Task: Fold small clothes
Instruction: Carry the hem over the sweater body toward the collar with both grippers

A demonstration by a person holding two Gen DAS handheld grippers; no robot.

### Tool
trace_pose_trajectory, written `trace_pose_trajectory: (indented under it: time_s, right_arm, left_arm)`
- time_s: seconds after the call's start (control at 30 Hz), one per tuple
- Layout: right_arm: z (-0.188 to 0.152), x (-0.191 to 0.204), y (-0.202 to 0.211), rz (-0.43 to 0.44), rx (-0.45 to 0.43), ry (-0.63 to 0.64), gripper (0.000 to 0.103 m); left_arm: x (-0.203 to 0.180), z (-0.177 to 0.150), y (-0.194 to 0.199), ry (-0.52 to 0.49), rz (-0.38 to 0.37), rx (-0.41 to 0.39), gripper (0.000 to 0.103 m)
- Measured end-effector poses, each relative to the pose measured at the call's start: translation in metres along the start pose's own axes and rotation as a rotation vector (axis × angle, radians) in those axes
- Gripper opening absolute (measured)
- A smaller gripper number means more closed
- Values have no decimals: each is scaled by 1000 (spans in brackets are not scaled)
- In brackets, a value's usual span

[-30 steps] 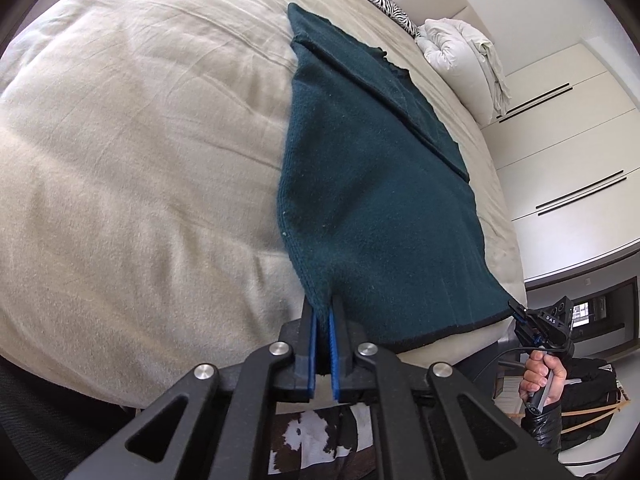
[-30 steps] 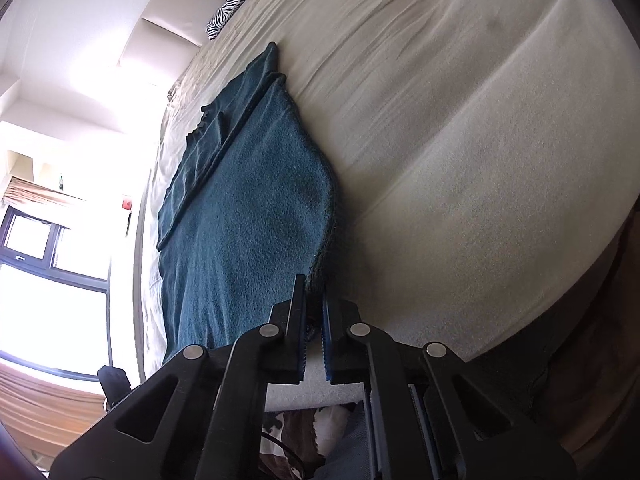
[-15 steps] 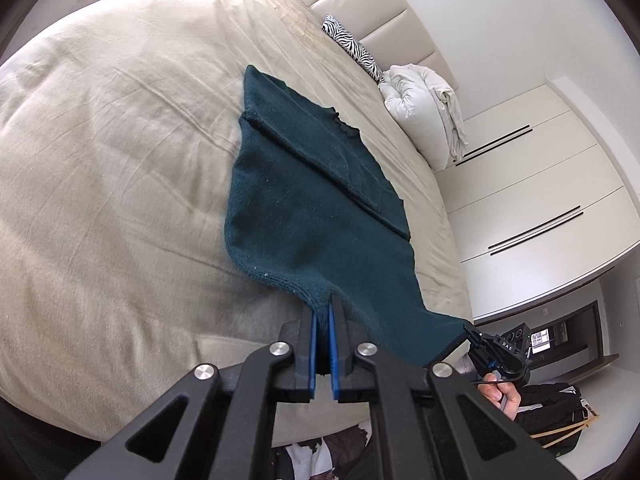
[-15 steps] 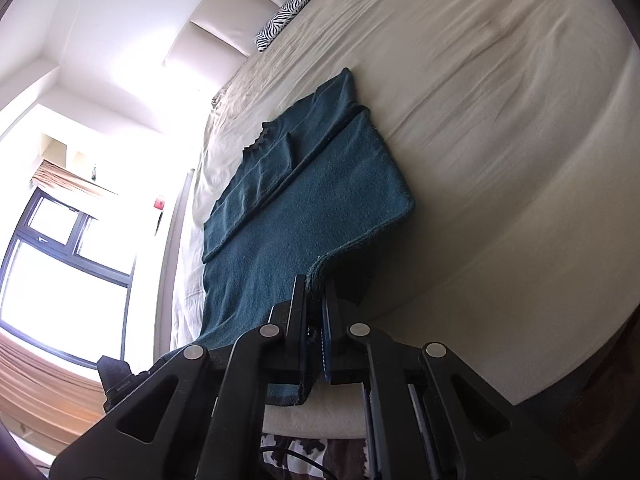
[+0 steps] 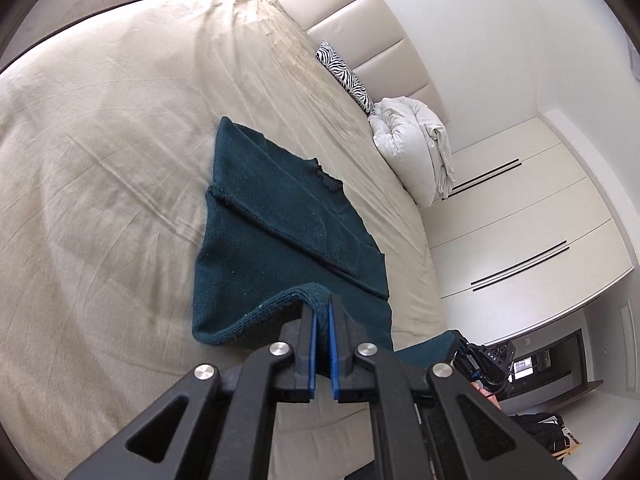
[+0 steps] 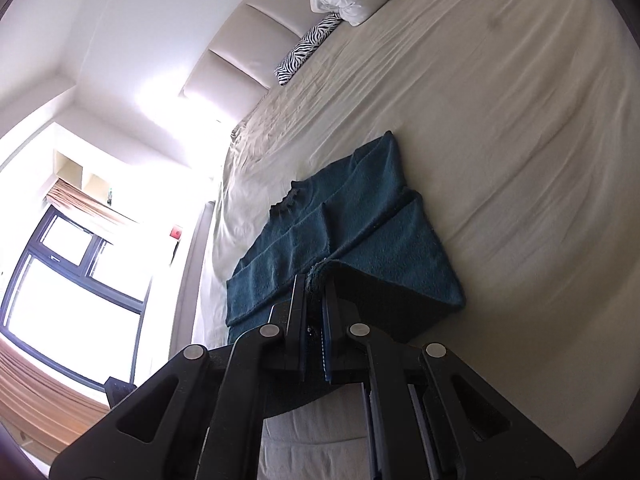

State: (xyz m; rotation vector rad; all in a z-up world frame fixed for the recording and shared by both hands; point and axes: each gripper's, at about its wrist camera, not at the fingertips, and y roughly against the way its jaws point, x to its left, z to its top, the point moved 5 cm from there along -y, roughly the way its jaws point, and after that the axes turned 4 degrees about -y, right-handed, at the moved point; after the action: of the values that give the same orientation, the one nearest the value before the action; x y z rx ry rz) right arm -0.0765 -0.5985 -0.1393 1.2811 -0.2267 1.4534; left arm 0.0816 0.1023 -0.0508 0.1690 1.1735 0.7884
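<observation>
Your left tool (image 5: pixel 323 312) and right tool (image 6: pixel 314 280) each clench a near corner of the teal sweater (image 5: pixel 280 220), lifted off the bed (image 5: pixel 100 160).

Left gripper (image 5: pixel 322 312), right gripper (image 6: pixel 314 280); jaws clamped

Person's hand (image 5: pixel 486 394) mostly hidden.
</observation>
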Motion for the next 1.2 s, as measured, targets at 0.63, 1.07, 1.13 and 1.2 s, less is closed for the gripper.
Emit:
trace_pose_trajectory:
  time_s: [0.63,1.07,1.13,1.2]
  right_arm:
    - [126,1,-154,-152,-50,54,5]
    - [174,-9,-257,-259,-33,74,5]
    - [180,-12,-270,-279,-29,74,5]
    - [186,-17,-285,-299,-17,75,5]
  left_arm:
    - [29,129,-100,57,41,-37,6]
    - [70,191,-166,134,91,-35,6]
    - [77,198,-175,144,103,-31,6]
    - [85,203,-185,151,122,-28,6]
